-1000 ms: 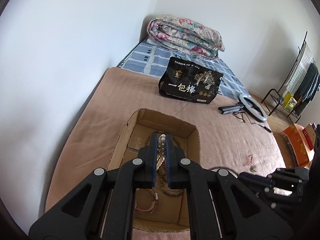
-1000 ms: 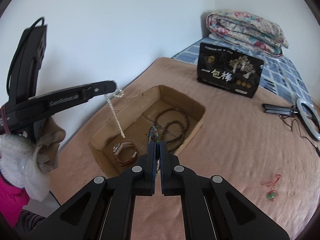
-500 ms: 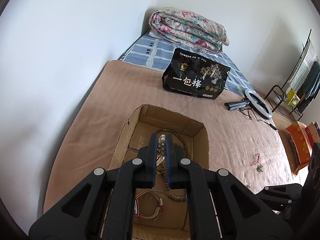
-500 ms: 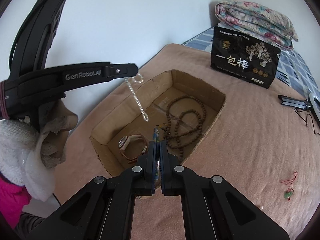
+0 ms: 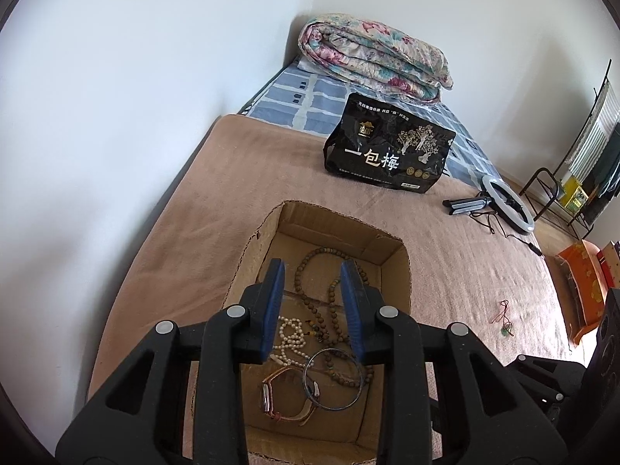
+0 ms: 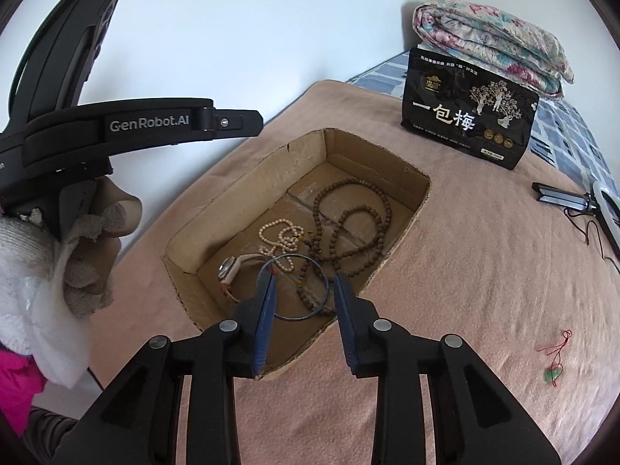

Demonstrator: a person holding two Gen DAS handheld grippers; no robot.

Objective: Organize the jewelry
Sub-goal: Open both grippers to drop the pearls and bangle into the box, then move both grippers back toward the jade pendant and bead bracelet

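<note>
An open cardboard box point(image 5: 403, 271) point(image 6: 248, 178) sits on the pink blanket. Inside lie a brown bead necklace point(image 5: 331, 302) point(image 6: 356, 224), a white pearl strand point(image 5: 290, 335) point(image 6: 281, 236), a dark thin bangle point(image 5: 333, 379) point(image 6: 298, 288) and a pink watch point(image 5: 279, 399) point(image 6: 230, 271). My left gripper point(image 5: 313, 271) is open and empty above the box. My right gripper point(image 6: 304, 283) is open and empty above the box's near edge. A green pendant on a red cord point(image 5: 503, 319) point(image 6: 556, 364) lies on the blanket to the right.
A black snack bag point(image 5: 389, 149) point(image 6: 469, 112) stands behind the box. A folded floral quilt point(image 5: 372, 58) point(image 6: 492, 35) lies at the bed head. A ring light point(image 5: 503, 197) point(image 6: 604, 205) lies at the right. A wall runs along the left.
Both grippers have opened. The left let go of the pearl strand and the right let go of the bangle; both now lie in the box.
</note>
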